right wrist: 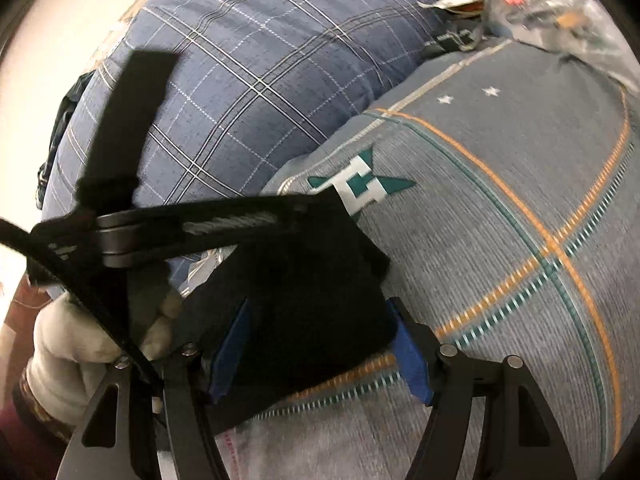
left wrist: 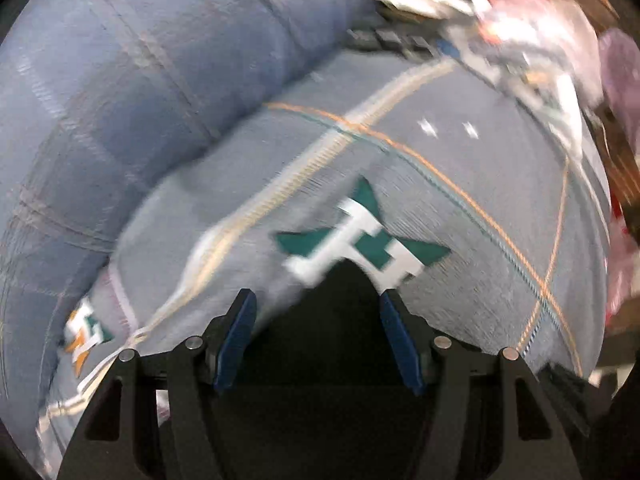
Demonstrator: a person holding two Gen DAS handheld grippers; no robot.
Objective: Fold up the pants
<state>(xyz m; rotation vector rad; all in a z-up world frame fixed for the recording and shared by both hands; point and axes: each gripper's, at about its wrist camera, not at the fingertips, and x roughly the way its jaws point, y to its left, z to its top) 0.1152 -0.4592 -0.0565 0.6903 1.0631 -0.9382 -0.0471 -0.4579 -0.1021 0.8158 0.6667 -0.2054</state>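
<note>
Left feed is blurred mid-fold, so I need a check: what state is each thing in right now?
Left claw: jaws apart around pants, grip unclear.
Right claw: jaws apart around pants, grip unclear.
Pants: bunched on the bedsheet.
Bedsheet: spread smooth.
Pillow: lying beyond the pants.

No legible txt; only green/white emblem on grey bedsheet.

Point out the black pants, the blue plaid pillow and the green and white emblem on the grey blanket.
black pants [right wrist: 320,312], right wrist view, middle of the dark bundle.
blue plaid pillow [right wrist: 248,80], right wrist view, centre of its plaid face.
green and white emblem [left wrist: 360,240], left wrist view, its white middle.
</note>
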